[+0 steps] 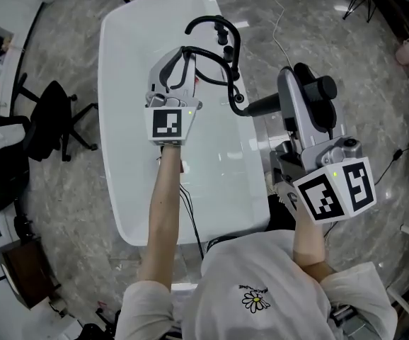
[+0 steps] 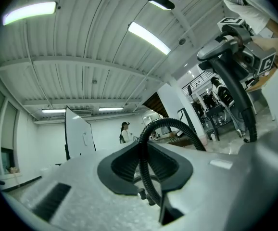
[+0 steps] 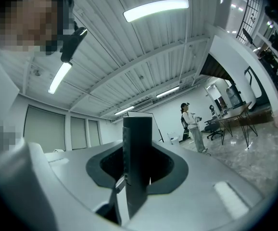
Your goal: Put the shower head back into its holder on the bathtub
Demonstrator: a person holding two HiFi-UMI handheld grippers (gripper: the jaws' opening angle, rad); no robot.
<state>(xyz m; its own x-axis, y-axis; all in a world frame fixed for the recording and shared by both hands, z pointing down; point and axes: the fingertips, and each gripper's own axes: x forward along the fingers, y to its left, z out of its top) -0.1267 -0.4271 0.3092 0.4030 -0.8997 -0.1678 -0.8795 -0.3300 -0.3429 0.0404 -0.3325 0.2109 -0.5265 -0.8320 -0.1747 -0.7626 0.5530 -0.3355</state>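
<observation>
A white bathtub [image 1: 127, 105] lies below me. My left gripper [image 1: 182, 54] hangs over its far half, shut on the black ribbed hose [image 1: 215, 66]. In the left gripper view the hose [image 2: 172, 124] runs up between the pads [image 2: 124, 167] and arches away. My right gripper [image 1: 291, 99] is just outside the tub's right rim, shut on the black shower head [image 1: 261, 106]. Its flat dark handle [image 3: 136, 167] stands between the jaws in the right gripper view. The left gripper view shows the right gripper [image 2: 235, 42] high at the right. I cannot make out the holder.
Black tap fittings [image 1: 224, 37] stand on the tub's far right rim. A black office chair [image 1: 52, 119] stands left of the tub. Thin cables [image 1: 189, 211] trail over the near rim. A person [image 3: 184, 121] stands far off beside a whiteboard [image 2: 79, 136].
</observation>
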